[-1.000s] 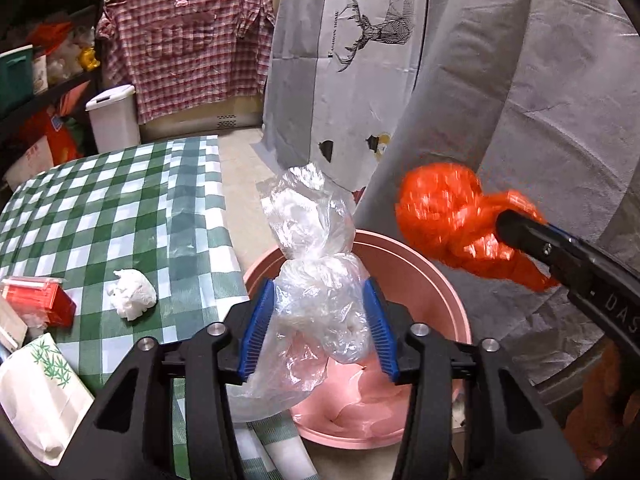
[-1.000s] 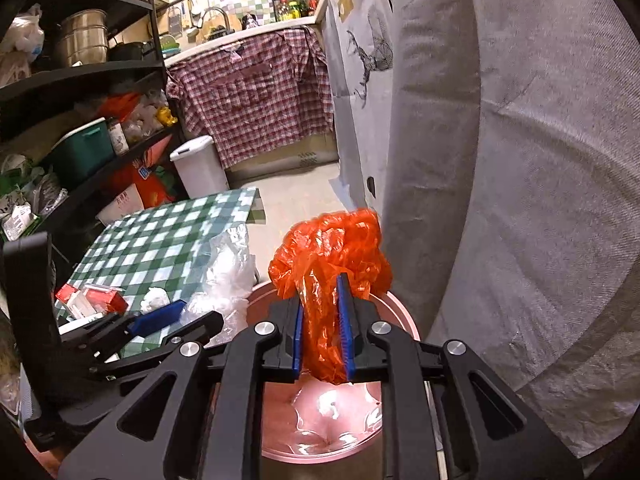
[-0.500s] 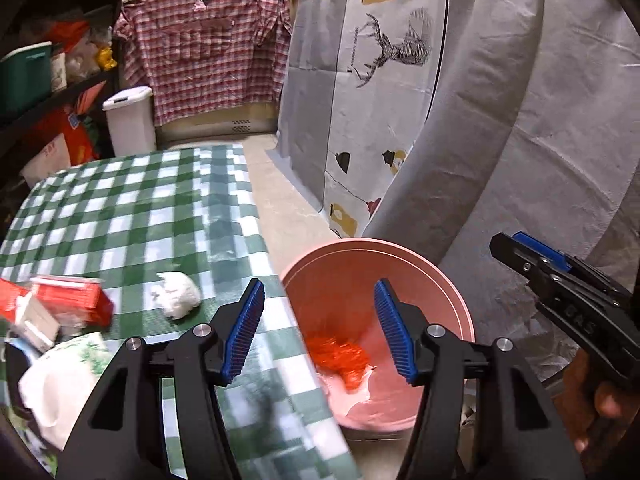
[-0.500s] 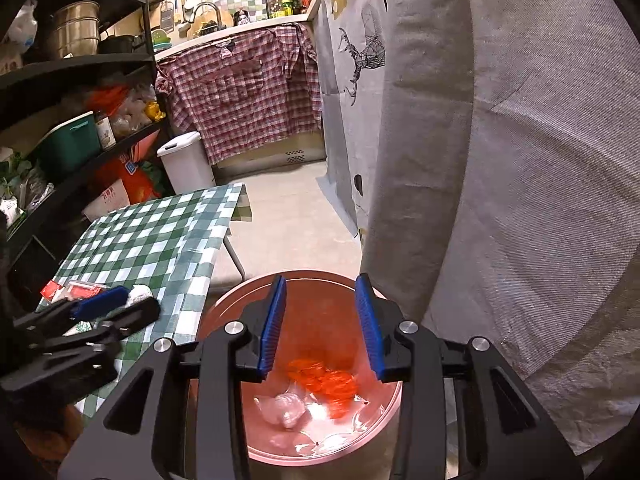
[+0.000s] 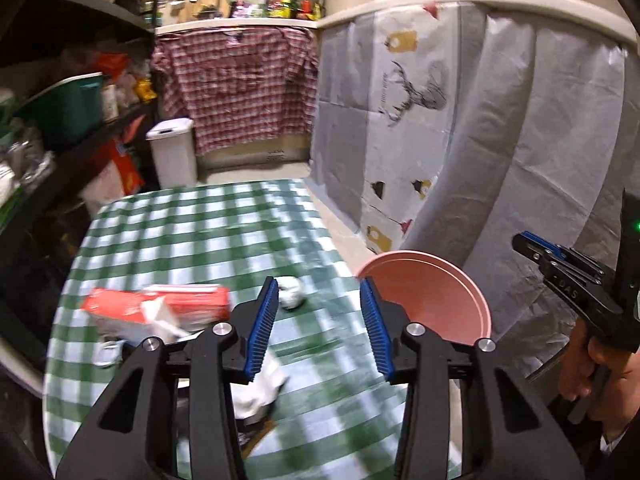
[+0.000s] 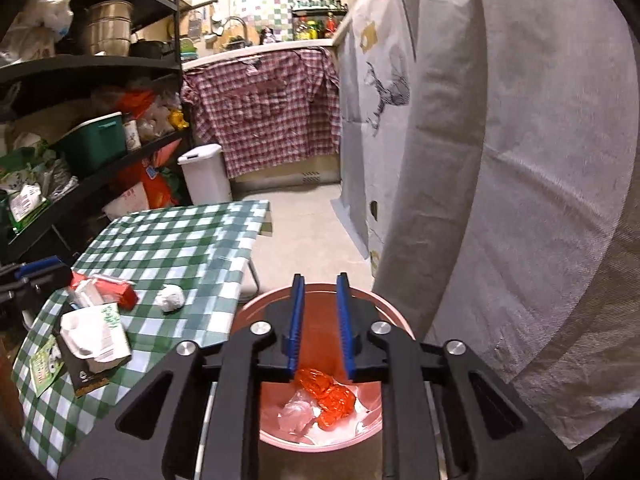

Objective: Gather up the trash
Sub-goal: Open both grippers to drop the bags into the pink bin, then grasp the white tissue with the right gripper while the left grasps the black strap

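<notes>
My left gripper [image 5: 318,284] hangs over the green checked table [image 5: 200,232]; its jaws are closing and nothing is between them. Just beyond its tips lie a crumpled white paper ball [image 5: 291,298] and a red carton [image 5: 160,306]. My right gripper [image 6: 320,278] hovers above the pink bin [image 6: 256,304]; its jaws are closing to a narrow gap and hold nothing. An orange plastic bag [image 6: 328,396] and a clear plastic bag [image 6: 296,412] lie on the bin's bottom. In the right wrist view the paper ball [image 6: 170,298] and the carton [image 6: 116,290] sit near the table's right edge.
A white packet with a green leaf print [image 6: 96,332] lies at the table's near end. Grey curtains [image 6: 520,160] hang close behind the bin on the right. Loaded dark shelves [image 6: 80,140] stand left of the table. A white lidded bin [image 6: 204,172] stands on the floor beyond it.
Both grippers let go of their bags, which fell into the pink bin. The left gripper swung left and up over the table. The right gripper's jaws opened, then narrowed again.
</notes>
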